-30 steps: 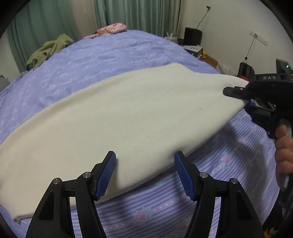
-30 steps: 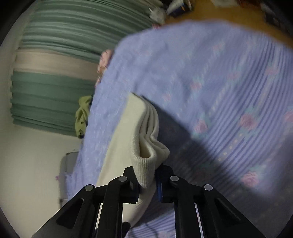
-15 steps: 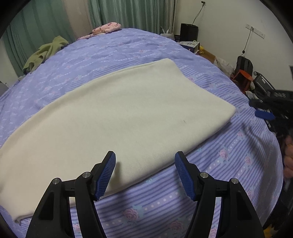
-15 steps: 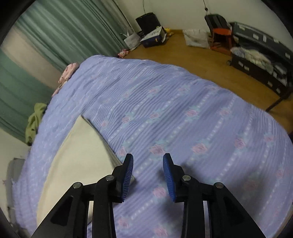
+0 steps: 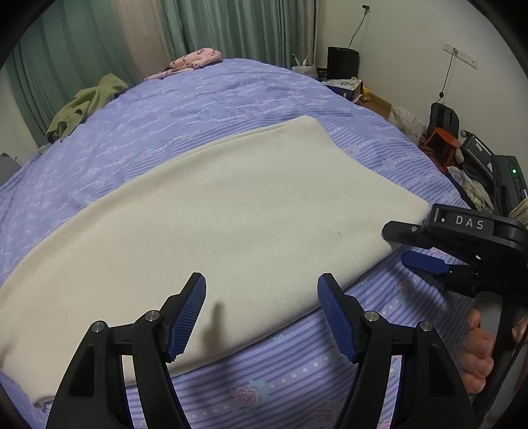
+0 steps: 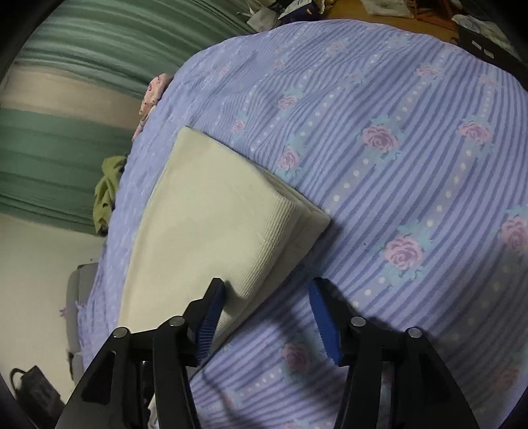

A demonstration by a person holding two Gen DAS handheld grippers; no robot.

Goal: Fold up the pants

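The cream pants [image 5: 231,224] lie flat, folded lengthwise, across the purple flowered bedspread [image 5: 204,109]. My left gripper [image 5: 262,310] is open and empty, hovering over the near long edge of the pants. My right gripper [image 6: 267,316] is open and empty, just off the ribbed waistband end of the pants [image 6: 211,231], its left finger [image 6: 211,313] over the near corner. The right gripper also shows in the left wrist view [image 5: 415,244], at the right end of the pants.
A green garment [image 5: 82,105] and a pink garment [image 5: 194,61] lie at the far side of the bed. Green curtains [image 5: 237,29] hang behind. A black bin [image 5: 343,62], boxes, a red stool [image 5: 442,142] and cases stand on the floor at right.
My right gripper let go of the waistband end, which now lies flat on the bed, pulled away, then came back beside that end with jaws wider. My left gripper stayed open, nearly still.
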